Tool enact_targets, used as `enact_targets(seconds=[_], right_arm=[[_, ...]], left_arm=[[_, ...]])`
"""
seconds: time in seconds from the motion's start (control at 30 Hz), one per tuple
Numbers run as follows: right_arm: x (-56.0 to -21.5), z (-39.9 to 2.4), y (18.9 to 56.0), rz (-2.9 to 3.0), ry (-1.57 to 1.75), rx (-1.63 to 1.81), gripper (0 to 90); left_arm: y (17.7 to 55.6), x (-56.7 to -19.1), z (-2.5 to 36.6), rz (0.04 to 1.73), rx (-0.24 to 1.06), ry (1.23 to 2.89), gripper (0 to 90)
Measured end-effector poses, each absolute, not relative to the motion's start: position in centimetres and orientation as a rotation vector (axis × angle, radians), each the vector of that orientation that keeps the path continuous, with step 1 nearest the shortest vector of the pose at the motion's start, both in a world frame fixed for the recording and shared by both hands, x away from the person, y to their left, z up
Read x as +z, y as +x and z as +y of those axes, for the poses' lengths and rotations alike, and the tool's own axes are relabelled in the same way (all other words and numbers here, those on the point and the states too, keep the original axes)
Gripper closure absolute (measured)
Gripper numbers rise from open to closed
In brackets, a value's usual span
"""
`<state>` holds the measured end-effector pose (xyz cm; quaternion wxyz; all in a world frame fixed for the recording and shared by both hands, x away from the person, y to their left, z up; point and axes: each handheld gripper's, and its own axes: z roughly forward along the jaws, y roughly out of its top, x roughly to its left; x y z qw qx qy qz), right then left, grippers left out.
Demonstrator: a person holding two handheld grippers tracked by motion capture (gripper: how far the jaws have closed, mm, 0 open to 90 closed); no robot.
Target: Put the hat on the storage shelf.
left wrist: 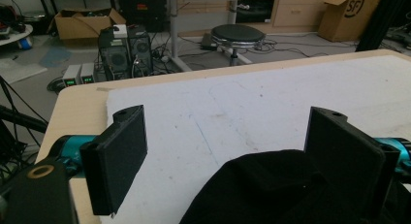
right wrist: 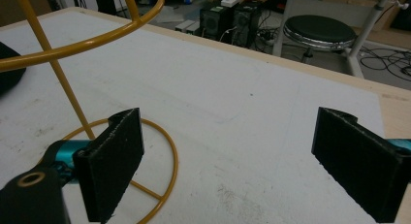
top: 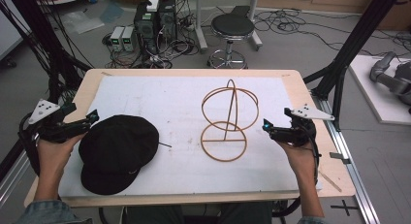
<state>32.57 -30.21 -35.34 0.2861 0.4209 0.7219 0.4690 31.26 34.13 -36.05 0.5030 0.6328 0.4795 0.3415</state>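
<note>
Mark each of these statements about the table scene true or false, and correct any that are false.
1. The black cap lies flat on the white mat. True.
2. The cap hangs on the wire stand. False: the stand is bare and the cap lies apart from it, to its left in the high view.
3. The left gripper is open, its jaws at the cap's edge. True.
4. The right gripper is shut on the stand's base ring. False: its jaws stand wide apart and hold nothing.
5. A round black stool stands on the floor beyond the table. True.
</note>
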Motion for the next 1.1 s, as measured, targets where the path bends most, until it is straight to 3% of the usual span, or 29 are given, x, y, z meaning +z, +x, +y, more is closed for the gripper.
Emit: enact_targets(seconds=[0.63,1.1], right_arm=[[-35.2,-30.2,32.4,1.930,1.123,1.258,11.1],[-35.3,-30.3,32.4,1.931,1.129,1.260,11.1]], left_arm=[[31.1,-35.7,33.9,1.138,0.818,1.528,15.9],[31.6,-35.9,31.5,1.074,0.723,1.624,17.3]])
